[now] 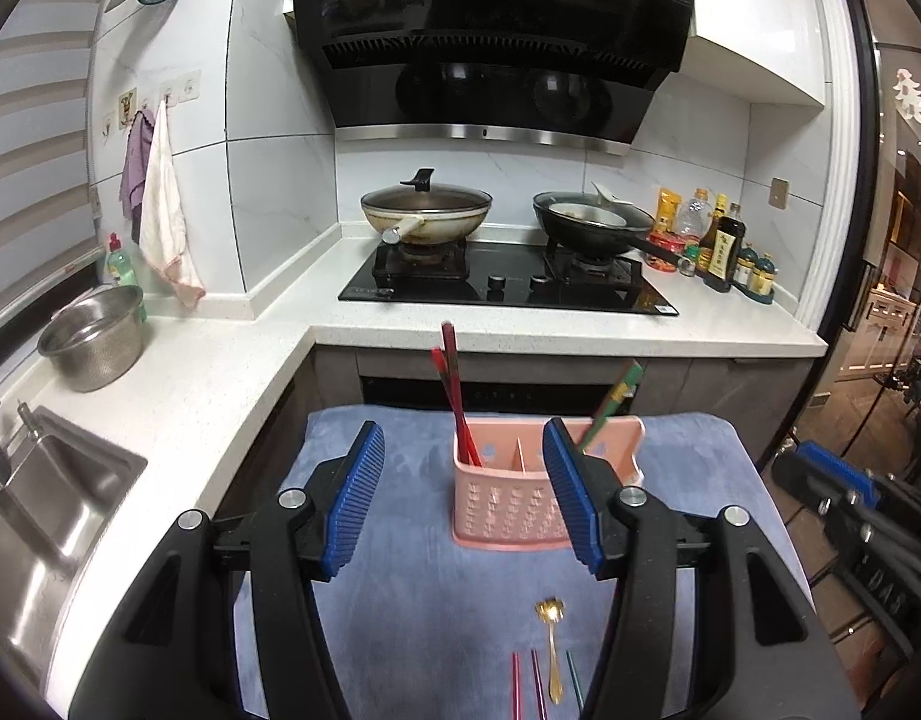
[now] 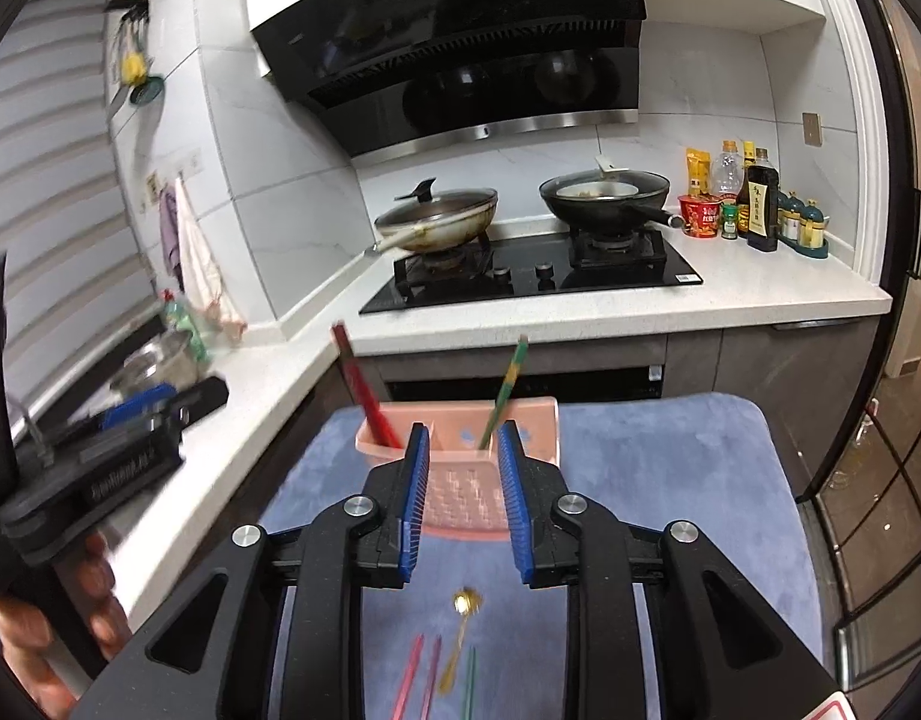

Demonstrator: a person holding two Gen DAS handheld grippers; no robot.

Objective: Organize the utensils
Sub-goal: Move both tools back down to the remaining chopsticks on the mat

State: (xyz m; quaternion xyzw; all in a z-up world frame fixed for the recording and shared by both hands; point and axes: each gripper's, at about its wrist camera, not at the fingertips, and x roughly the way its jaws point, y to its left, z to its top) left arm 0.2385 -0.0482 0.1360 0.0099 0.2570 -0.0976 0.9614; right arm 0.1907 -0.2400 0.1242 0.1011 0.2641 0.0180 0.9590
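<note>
Both the left gripper (image 1: 463, 495) and right gripper (image 2: 463, 498) gape empty, hiding parts of the pink caddy (image 1: 502, 507) (chopstick ends cropped).

A pink slotted utensil holder (image 1: 508, 504) stands upright on the blue mat, split into compartments; red chopsticks (image 1: 454, 396) lean in its left compartment and a green patterned one (image 1: 610, 405) leans in its right. Nearer, a gold spoon (image 1: 551, 642) lies flat, bowl toward the holder; beside it lie a red chopstick (image 1: 515, 684), a purple one (image 1: 538, 687) and a green one (image 1: 574, 681).
</note>
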